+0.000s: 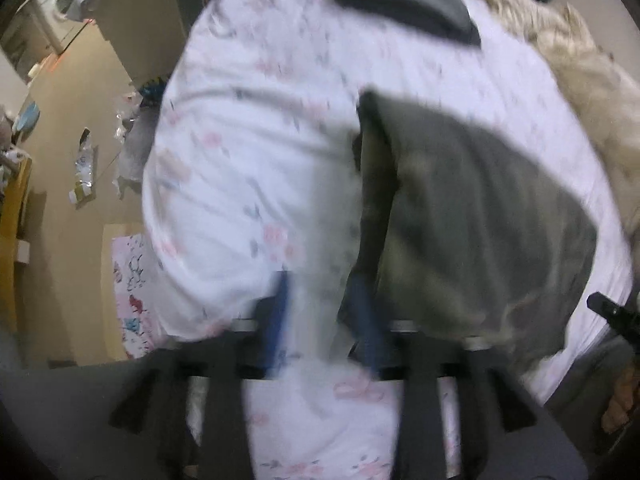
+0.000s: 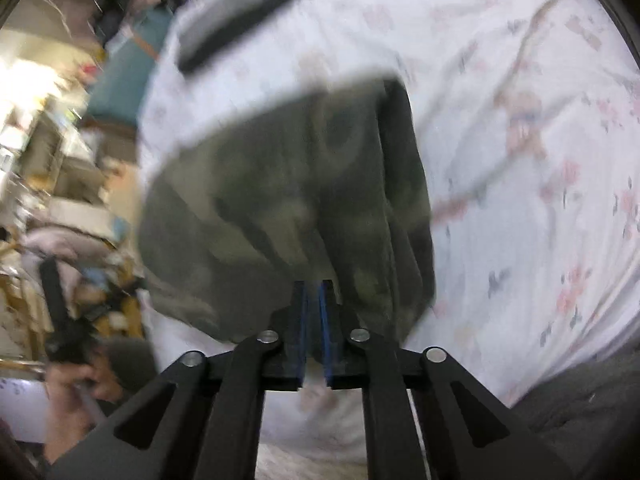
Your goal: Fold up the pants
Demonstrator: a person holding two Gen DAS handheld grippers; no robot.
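Two grippers work over a bed covered with a white flowered sheet (image 1: 248, 128), and both views are blurred by motion. In the left wrist view the grey pants (image 1: 480, 216) lie on the sheet right of centre, folded into a thick pad whose dark doubled edge runs down the middle of the frame. The left gripper (image 1: 320, 320) sits at the bottom centre with its blue-padded fingers (image 1: 278, 316) apart, a clear strip of sheet showing between them; the right-hand finger lies against the dark edge of the pants, though the blur hides whether it touches. A second dark folded garment (image 1: 404, 0) rests on the sheet at the top of the frame, well apart from the pants, and a cream fuzzy blanket (image 1: 568, 52) lies along the upper right.

In the right wrist view the pants (image 2: 280, 208) fill the centre, bunched with loose folds. The right gripper (image 2: 313, 312) at the bottom centre has its blue pads drawn to a narrow slit at the near edge of the pants; whether cloth is pinched between them I cannot tell. The dark garment (image 2: 236, 20) shows at the upper left. At the lower left a hand (image 2: 80, 384) grips the other tool's handle.
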